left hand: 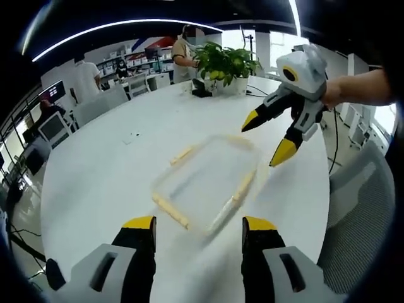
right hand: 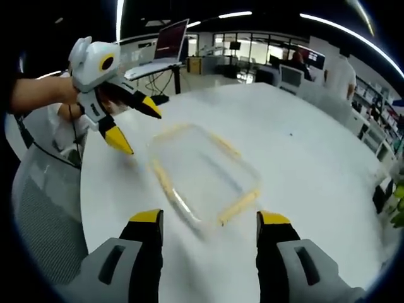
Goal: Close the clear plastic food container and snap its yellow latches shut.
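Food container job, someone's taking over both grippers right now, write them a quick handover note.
Left gripper: open, holding nothing, above the white table just short of the clear food container.
Right gripper: open, holding nothing, facing the container from the opposite side.
The container sits flat on the table between the two grippers, with yellow latches along its edges. The picture is blurred, so I cannot tell whether the lid is fully seated or any latch is snapped.
Done: nothing that can be confirmed.
Left: check that the lid is seated, then press each yellow latch shut, probably steadying with one gripper while the other presses.
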`<state>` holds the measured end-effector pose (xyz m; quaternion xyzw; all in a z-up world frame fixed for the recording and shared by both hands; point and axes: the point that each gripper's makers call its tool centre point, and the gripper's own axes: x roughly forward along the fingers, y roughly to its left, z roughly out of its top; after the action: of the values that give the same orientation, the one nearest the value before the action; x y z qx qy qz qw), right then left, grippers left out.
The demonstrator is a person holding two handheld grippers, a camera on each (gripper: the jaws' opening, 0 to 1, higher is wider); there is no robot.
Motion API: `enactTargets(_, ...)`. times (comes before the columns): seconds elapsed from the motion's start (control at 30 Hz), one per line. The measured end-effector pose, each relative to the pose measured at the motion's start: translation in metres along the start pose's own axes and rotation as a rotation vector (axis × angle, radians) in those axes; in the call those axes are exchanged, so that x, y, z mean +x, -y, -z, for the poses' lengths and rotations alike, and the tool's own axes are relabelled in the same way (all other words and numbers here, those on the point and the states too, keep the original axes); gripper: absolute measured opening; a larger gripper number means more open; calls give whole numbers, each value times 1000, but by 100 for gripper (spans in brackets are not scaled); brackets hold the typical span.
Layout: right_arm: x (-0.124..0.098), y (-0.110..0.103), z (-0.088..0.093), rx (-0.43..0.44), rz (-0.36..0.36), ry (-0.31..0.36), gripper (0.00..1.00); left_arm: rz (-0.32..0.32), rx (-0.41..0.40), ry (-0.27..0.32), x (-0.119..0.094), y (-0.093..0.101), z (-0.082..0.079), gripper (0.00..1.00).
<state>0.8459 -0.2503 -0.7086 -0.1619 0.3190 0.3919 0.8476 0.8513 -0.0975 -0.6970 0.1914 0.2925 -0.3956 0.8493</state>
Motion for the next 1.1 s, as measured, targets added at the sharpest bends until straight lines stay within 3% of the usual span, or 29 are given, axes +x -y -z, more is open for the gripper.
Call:
enactTargets(0.33,-28,-10,4,4,37,30,62,-16,-13,26,-25,17,5,53)
enactTargets(0.6,-50,-23,23,30,86,43,66,-31,-38,58,-43,32,15,57)
enactTargets(0.8,-62,-34,37,42,118,64,70,-32,-62,94,-56,45,24,64)
enactTargets(1.1,-83,-49,41,87,152,141,76,-63,-55,131,-75,61,31,76)
